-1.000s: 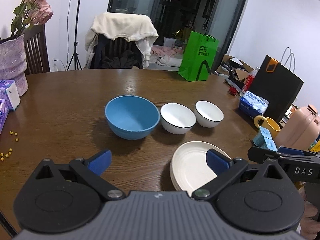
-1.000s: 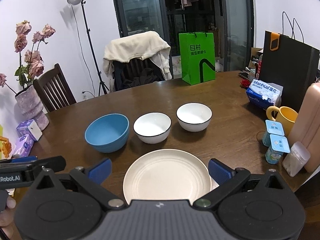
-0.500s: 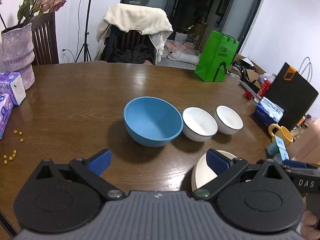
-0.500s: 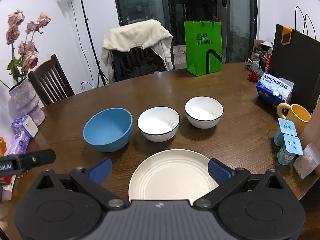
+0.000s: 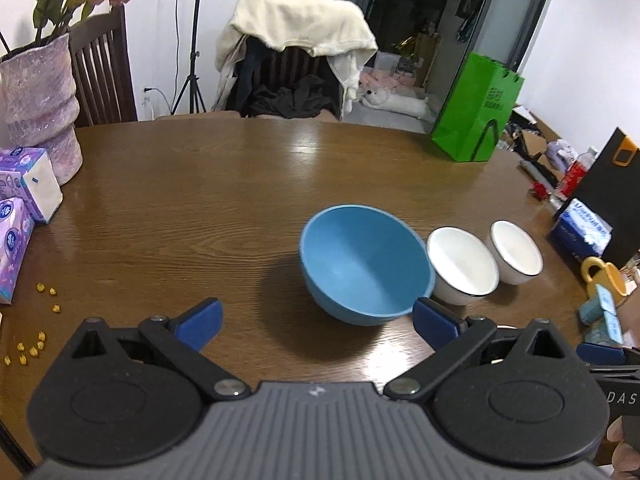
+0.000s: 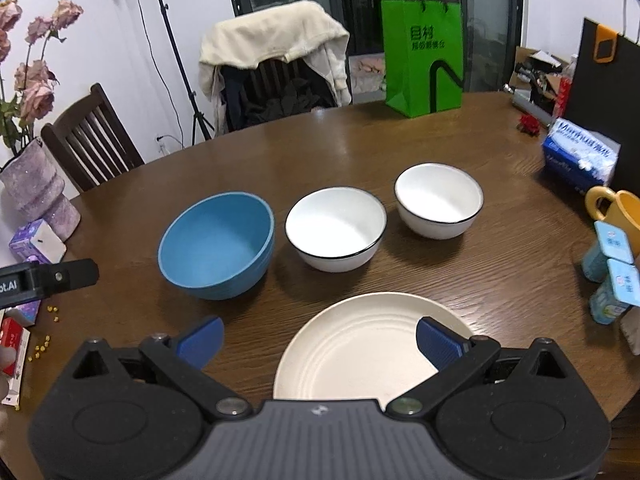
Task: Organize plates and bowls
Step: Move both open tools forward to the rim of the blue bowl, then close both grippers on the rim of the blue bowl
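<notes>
The left claw (image 5: 316, 318) had swung over to its left in the last second. A second ago the cream plate (image 6: 376, 354) sat right in front of it; now the plate was almost out of its view and the blue bowl (image 5: 366, 266) sat just ahead, a bit to the right of the gap between its fingers. Its two blue pads were spread wide apart and held nothing.

The right claw (image 6: 318, 340) had crept forward and lower. The plate looked bigger and closer than before, and it lay under the claw's right pad, reaching toward the middle of the gap. That claw was wide open too, with nothing in it.

Nothing on the counter (image 6: 500, 280) had been moved yet. The blue bowl (image 6: 218, 246) stood on the left. The middle white bowl (image 6: 336, 228) stood just beside it, very near or touching. The far white bowl (image 6: 439, 200) stood a little apart on the right. The plate lay in front of them, near the counter's edge.

It looked like the job was only starting. The left claw seemed to be lining up on the blue bowl, and the right claw on the plate. Maybe the bowls would be stacked, but none had been lifted.
</notes>
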The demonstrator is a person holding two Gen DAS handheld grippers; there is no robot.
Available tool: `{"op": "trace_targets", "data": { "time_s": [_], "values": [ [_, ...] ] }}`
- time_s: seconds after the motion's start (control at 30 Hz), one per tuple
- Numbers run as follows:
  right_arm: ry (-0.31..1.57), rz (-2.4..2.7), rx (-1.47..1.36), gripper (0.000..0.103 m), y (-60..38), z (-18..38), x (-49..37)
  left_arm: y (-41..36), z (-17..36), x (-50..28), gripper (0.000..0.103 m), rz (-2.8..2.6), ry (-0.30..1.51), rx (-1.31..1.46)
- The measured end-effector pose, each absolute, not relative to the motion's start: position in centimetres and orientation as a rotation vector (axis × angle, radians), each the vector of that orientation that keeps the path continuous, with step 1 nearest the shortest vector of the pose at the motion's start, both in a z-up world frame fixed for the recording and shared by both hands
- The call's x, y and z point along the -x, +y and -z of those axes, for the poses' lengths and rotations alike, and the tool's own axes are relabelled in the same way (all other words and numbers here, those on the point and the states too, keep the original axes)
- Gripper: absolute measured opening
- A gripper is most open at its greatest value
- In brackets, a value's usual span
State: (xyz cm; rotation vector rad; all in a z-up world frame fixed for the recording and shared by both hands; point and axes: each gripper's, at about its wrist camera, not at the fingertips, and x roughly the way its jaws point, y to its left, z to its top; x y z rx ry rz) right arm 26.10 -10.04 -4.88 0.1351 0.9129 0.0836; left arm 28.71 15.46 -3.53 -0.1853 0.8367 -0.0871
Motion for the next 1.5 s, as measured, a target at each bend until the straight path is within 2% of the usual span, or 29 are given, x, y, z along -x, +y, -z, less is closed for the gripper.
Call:
{"op": "trace_targets", "data": {
  "time_s": [0.33,0.67,0.73,0.83,0.9,0.97,1.13,1.2,1.3,1.5],
  "values": [
    [0.955,-0.101,-0.137,0.1,-6.7,7.2,-30.4,17.2,5.9,-33.8,0.103,0.084,0.865,0.179],
    [0.98,-0.06,-0.163,0.092,-5.0,9.1,-35.1,17.3,9.0,-39.2,0.102,0.087,0.923,0.194],
    [0.981,-0.054,-0.16,0.086,-4.5,9.4,-36.0,17.1,9.6,-40.1,0.098,0.096,0.936,0.2],
    [0.995,-0.047,-0.149,0.077,-3.6,10.2,-37.4,16.7,10.4,-41.2,0.087,0.111,0.958,0.204],
    [1.008,-0.039,-0.148,0.07,-3.3,10.6,-38.3,16.3,10.7,-41.9,0.074,0.124,0.972,0.196],
    [1.027,-0.03,-0.154,0.064,-2.9,11.1,-39.0,16.0,11.1,-42.3,0.068,0.132,0.983,0.183],
    [1.077,-0.001,-0.178,0.046,-2.6,12.3,-40.4,15.6,12.0,-43.2,0.033,0.158,1.033,0.19],
    [1.096,0.006,-0.192,0.029,-2.4,12.7,-40.8,15.6,12.3,-43.4,0.016,0.173,1.047,0.198],
    [1.121,0.014,-0.211,0.013,-2.3,13.0,-41.1,15.7,12.6,-43.6,0.007,0.18,1.058,0.21],
    [1.128,0.025,-0.209,0.01,-2.1,13.1,-40.9,15.3,12.4,-43.5,0.007,0.169,1.064,0.204]
  ]
}}
